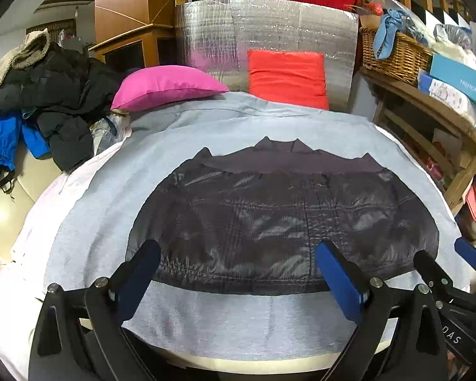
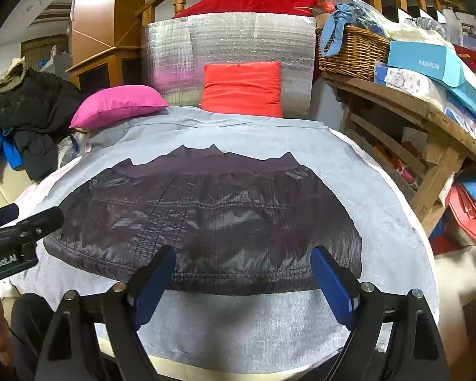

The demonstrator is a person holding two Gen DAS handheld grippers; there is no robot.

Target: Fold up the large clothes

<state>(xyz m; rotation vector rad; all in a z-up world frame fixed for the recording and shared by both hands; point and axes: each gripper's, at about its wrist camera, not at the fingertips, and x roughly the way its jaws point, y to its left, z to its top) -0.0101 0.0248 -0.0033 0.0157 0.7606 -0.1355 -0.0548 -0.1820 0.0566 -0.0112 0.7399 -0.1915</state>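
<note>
1. A dark quilted jacket (image 1: 269,219) lies folded flat in the centre of both views, on a pale grey cloth (image 1: 238,320) that covers the work surface; its ribbed hem sits at the upper edge of the bundle.
2. The left gripper (image 1: 238,273) fills the bottom of the left wrist view — its blue-padded fingers spread wide, holding nothing, tips over the near edge of the jacket.
3. The right gripper (image 2: 242,273) sits low centre in its own view, likewise spread and holding nothing; it also shows at the lower right of the left wrist view.
4. Behind the cloth, a pink pillow (image 1: 165,87) lies left of centre; an orange-red cushion (image 1: 287,77) leans on a silver foil panel (image 1: 269,28).
5. A heap of dark clothes (image 1: 54,95) occupies the left edge; a wicker basket (image 1: 393,50) stands on a wooden shelf (image 1: 428,101) at upper right.
</note>
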